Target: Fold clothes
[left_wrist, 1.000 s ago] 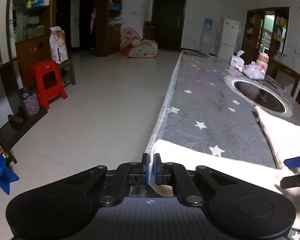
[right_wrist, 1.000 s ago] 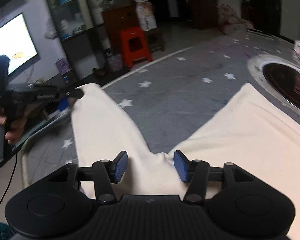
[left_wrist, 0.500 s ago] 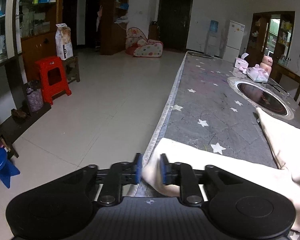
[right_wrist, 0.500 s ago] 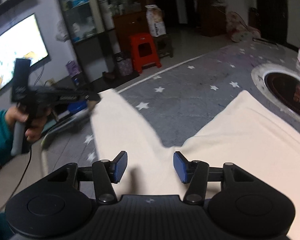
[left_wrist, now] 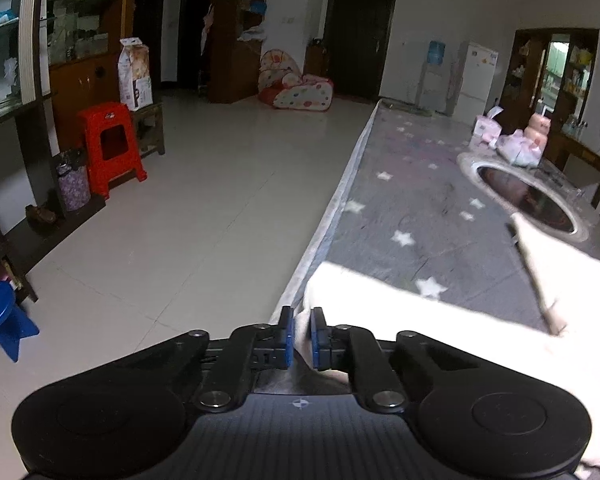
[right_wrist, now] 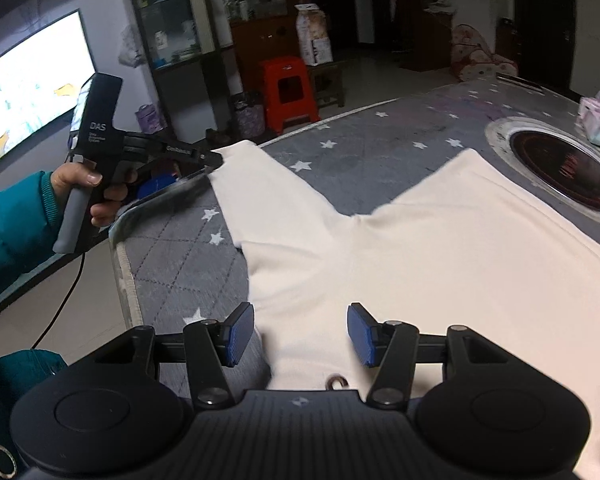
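A cream long-sleeved garment (right_wrist: 440,240) lies spread on a grey star-patterned table (right_wrist: 172,256). One sleeve (right_wrist: 260,188) stretches out to the table's left edge. My left gripper (left_wrist: 302,336) is shut on that sleeve's end (left_wrist: 380,296), with cloth pinched between its blue pads. The right wrist view shows the same left gripper (right_wrist: 210,158) at the cuff, held by a hand (right_wrist: 100,192) in a teal sleeve. My right gripper (right_wrist: 296,334) hovers open over the garment's near part, by the shoulder, with nothing between its fingers.
A round dark inset plate (right_wrist: 564,168) sits in the table beyond the garment, with a pink tissue pack (right_wrist: 598,124) behind it. Off the table's left edge are tiled floor, a red stool (left_wrist: 112,144), a blue stool (left_wrist: 4,320), shelves and a lit screen (right_wrist: 28,80).
The left gripper's pads spread briefly around the cuff, then closed on it again. The sleeve now lies straighter toward the table edge. The right gripper stays open and has shifted slightly.
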